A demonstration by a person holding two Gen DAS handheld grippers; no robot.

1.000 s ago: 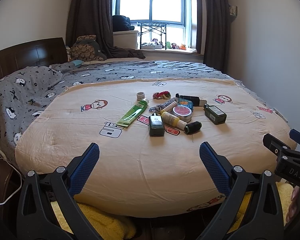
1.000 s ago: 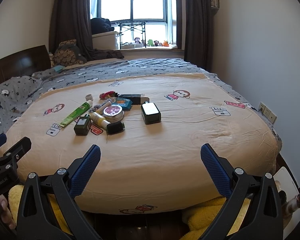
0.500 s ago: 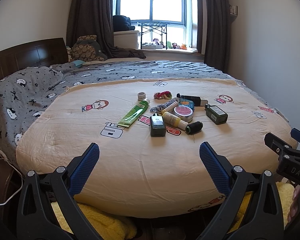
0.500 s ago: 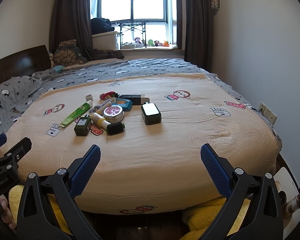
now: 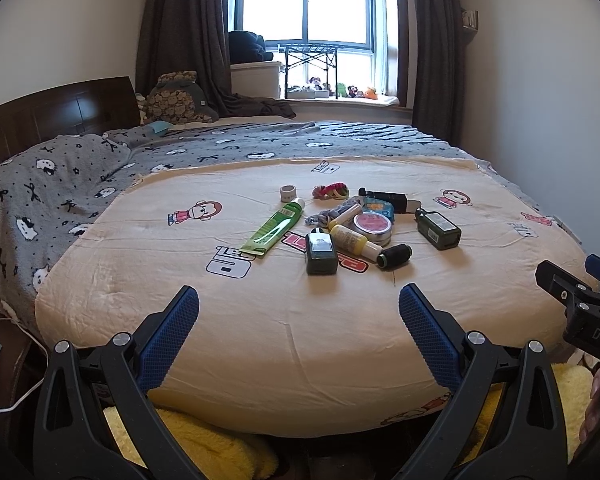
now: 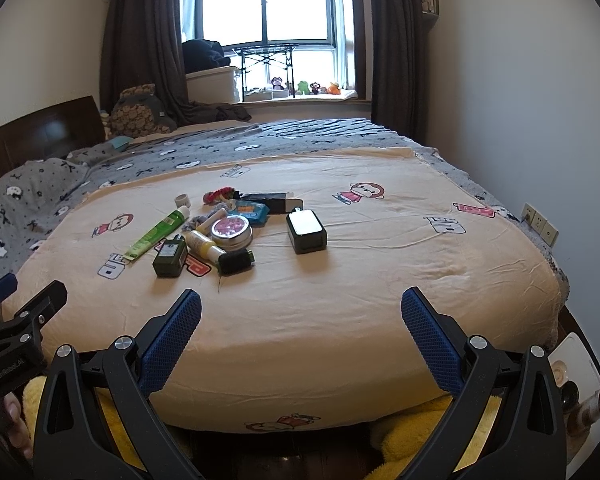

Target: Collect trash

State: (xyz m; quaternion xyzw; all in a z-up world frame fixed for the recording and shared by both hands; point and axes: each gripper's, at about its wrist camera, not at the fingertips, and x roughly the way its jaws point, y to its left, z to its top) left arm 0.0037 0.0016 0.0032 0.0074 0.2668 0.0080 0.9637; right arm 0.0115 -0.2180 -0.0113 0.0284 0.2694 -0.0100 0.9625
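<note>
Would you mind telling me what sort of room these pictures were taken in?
Almost certainly a home bedroom. A large bed with a cartoon-print blanket fills the view, a dark wooden headboard stands at its left, and a curtained window with small plush toys on its sill lies beyond.

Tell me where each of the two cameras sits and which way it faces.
Left wrist: on the left gripper, at the bed's foot, facing the window; its open fingers and the right gripper's edge show.
Right wrist: on the right gripper, further right, same heading; its open fingers and a fingertip show.
Shared: the clutter, including the green tube.
</note>
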